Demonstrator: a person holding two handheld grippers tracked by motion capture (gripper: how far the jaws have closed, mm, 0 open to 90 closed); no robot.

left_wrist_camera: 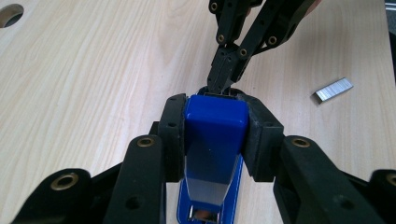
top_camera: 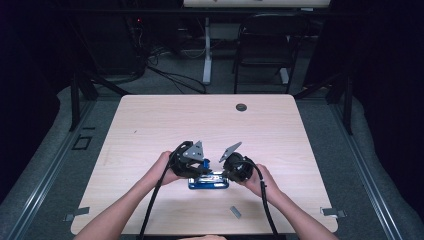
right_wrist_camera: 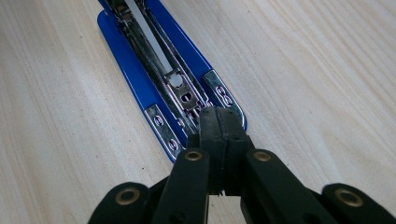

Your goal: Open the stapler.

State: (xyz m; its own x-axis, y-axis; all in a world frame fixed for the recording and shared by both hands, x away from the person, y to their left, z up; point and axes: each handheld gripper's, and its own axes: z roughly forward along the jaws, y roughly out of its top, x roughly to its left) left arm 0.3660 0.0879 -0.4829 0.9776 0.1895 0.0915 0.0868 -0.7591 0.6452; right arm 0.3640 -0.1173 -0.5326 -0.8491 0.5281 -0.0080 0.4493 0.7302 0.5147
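High view: blue stapler (top_camera: 208, 181) near table's (top_camera: 150, 120) 6 o'clock edge, btwn both hands.
L gripper (left_wrist_camera: 215, 135): pads clamped on stapler's lifted blue top.
R gripper (right_wrist_camera: 219, 126): tips pressed together, nosed into open metal staple channel (right_wrist_camera: 180, 88) end.
Staple strip (top_camera: 235, 211): loose at stapler's 5 o'clock.
Tip: keep top steady, R strokes short, in line w/ channel.

Left gripper (top_camera: 204, 169) clamped shut, right gripper (top_camera: 216, 172) pinched closed, tips nearly meeting, forearms angled inward
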